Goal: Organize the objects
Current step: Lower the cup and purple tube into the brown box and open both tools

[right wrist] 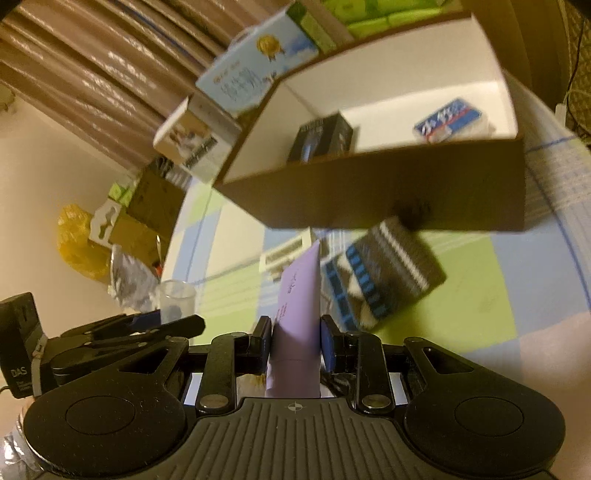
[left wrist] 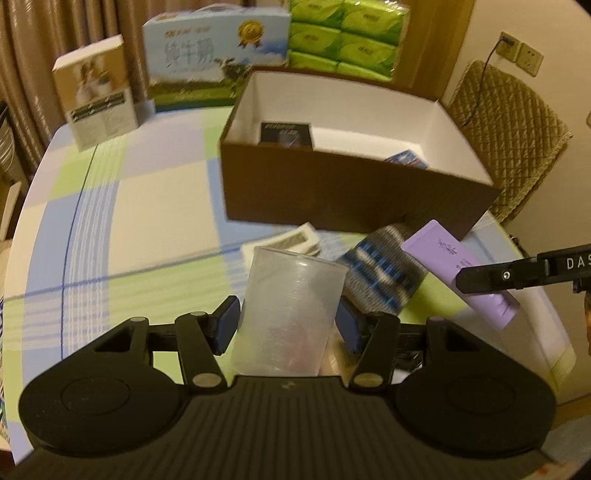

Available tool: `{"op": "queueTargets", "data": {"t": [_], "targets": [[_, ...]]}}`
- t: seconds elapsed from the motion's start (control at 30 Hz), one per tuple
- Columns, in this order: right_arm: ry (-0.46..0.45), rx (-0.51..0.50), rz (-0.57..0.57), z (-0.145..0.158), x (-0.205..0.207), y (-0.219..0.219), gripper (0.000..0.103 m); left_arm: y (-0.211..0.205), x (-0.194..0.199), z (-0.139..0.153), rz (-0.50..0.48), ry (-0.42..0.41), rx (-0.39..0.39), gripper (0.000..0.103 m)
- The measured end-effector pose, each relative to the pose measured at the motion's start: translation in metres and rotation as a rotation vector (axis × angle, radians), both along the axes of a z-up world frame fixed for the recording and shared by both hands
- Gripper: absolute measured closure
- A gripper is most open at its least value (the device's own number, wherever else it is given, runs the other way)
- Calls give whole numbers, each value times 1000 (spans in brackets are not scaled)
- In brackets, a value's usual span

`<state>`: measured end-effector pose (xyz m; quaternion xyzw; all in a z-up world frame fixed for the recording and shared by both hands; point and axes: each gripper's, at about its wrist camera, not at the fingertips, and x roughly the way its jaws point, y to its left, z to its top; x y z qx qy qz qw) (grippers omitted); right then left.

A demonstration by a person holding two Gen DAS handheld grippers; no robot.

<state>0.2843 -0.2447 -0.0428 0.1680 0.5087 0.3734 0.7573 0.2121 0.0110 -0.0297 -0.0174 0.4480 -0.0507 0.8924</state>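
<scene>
Clear measuring cup (left wrist: 288,314) pinched by left gripper (left wrist: 288,325), lilac tube (right wrist: 299,325) pinched by right gripper (right wrist: 295,341), "DAS" lettering.

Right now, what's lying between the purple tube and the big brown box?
In the right wrist view, a blue-and-black patterned packet lies on the tablecloth between the purple tube and the brown box.

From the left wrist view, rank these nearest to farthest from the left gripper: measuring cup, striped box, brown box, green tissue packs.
1. Measuring cup, between the left gripper's fingers.
2. Striped box, just ahead to the right, on the table.
3. Brown box, beyond it, mid-table.
4. Green tissue packs, at the far edge behind the brown box.
</scene>
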Motion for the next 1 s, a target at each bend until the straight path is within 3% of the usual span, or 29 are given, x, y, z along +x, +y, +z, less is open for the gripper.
{"op": "queueTargets", "data": {"t": [0.3, 0.57, 0.77, 1.0], "targets": [[-84, 44, -65, 34, 43, -21, 78, -34, 47, 25, -56, -69, -20, 51], [-132, 57, -107, 42, 95, -19, 78, -59, 109, 48, -58, -117, -51, 51], [-127, 25, -123, 33, 128, -14, 78, -75, 158, 44, -44, -81, -36, 51], [-102, -21, -134, 14, 157, -7, 78, -82, 204, 18, -18, 20, -55, 51]]}}
